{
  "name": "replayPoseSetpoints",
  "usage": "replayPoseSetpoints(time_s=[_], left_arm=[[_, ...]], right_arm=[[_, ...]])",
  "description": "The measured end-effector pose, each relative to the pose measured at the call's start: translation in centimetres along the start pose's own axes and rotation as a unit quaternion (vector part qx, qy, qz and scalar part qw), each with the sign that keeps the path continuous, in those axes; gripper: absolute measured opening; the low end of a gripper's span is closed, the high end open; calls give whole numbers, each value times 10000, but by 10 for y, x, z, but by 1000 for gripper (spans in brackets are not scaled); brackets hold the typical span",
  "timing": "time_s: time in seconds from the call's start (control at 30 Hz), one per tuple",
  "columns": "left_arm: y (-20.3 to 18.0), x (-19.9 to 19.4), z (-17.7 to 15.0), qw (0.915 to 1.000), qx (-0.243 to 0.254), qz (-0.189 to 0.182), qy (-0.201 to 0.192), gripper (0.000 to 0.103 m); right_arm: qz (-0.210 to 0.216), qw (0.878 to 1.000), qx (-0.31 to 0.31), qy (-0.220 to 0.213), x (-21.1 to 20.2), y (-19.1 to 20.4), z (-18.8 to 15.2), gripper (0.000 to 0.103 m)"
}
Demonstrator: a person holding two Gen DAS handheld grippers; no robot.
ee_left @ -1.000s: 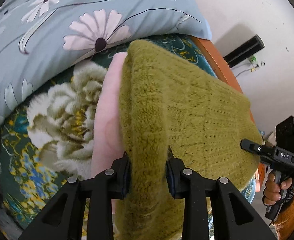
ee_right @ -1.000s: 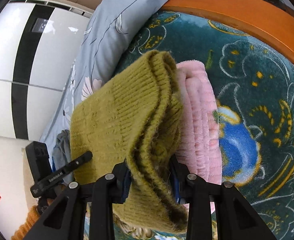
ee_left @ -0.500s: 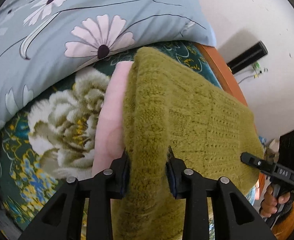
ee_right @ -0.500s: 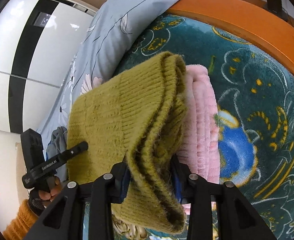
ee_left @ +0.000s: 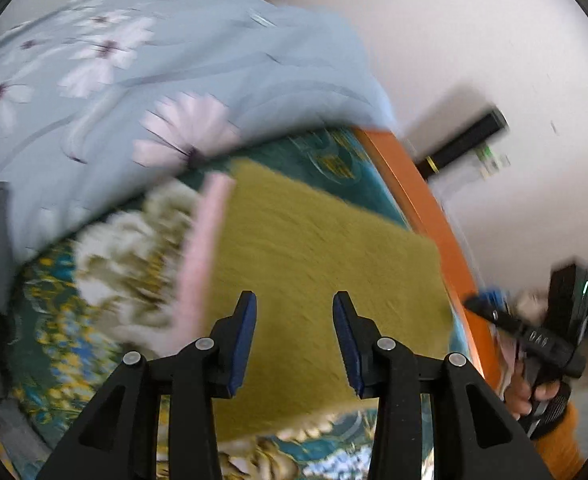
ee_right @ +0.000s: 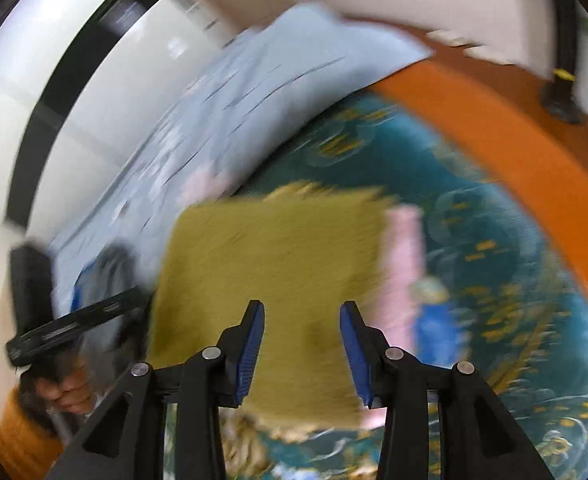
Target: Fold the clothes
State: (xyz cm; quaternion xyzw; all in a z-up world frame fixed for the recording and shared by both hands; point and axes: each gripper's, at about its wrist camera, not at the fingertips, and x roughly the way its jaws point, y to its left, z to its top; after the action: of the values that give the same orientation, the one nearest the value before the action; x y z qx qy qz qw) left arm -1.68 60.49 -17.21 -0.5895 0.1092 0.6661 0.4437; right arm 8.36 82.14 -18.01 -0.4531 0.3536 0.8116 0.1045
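Observation:
The folded olive-green knit sweater (ee_left: 313,264) lies flat on a folded pink garment (ee_left: 202,248) on the teal flowered blanket (ee_left: 106,264). My left gripper (ee_left: 294,300) is open and empty, raised above the sweater's near edge. My right gripper (ee_right: 301,309) is open and empty above the same sweater (ee_right: 278,264), with the pink garment (ee_right: 399,264) showing at its right side. Each view shows the other gripper at the side, the right one (ee_left: 533,336) and the left one (ee_right: 74,324). Both views are motion-blurred.
A light blue flowered duvet (ee_left: 134,92) is bunched behind the stack. The orange wooden bed frame (ee_left: 425,216) runs along the right side, with a white wall beyond it. A grey garment (ee_right: 106,276) lies by the duvet.
Both grippers have let go of the green sweater and opened. They have pulled back and up, and the sweater now lies flat on the pink garment.

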Motion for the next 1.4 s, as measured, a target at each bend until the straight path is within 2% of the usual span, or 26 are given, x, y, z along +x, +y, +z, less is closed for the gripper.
replayPoseSetpoints(time_s=[0.13, 0.43, 0.57, 0.73, 0.83, 0.93, 1.03, 1.13, 1.23, 1.27, 1.4], left_arm=[[-9, 0, -6, 9999, 123, -26, -6, 40], [24, 26, -10, 9996, -230, 97, 165, 40], [26, 33, -9, 9988, -399, 200, 186, 40], [15, 26, -11, 9978, -419, 496, 124, 40], [4, 16, -18, 9973, -390, 625, 37, 40], [-5, 3, -32, 9970, -496, 592, -104, 40], [-17, -7, -46, 9965, -520, 629, -191, 40], [-29, -8, -60, 9965, -512, 657, -123, 41], [-36, -7, -75, 9959, -496, 758, -45, 48], [-38, -5, -80, 9954, -501, 817, -28, 52], [-46, 1, -99, 9931, -521, 1051, 37, 55]], right_arm=[[-381, 9988, -291, 141, 18, -4, -10, 41], [-407, 9990, 15, 182, 31, -22, -11, 41], [-489, 9986, 9, 221, 34, -21, -12, 41], [-524, 9984, -74, 185, 17, -8, -19, 41], [-456, 9988, -114, 109, 3, 1, -35, 41], [-412, 9990, -142, 109, -5, 6, -54, 41], [-366, 9990, -106, 225, -7, 9, -79, 41], [-514, 9979, -153, 372, -3, 8, -102, 41], [-593, 9966, -88, 572, 6, 2, -120, 41], [-608, 9962, -42, 625, 8, -1, -123, 44], [-736, 9945, -13, 743, 12, -7, -137, 54]])
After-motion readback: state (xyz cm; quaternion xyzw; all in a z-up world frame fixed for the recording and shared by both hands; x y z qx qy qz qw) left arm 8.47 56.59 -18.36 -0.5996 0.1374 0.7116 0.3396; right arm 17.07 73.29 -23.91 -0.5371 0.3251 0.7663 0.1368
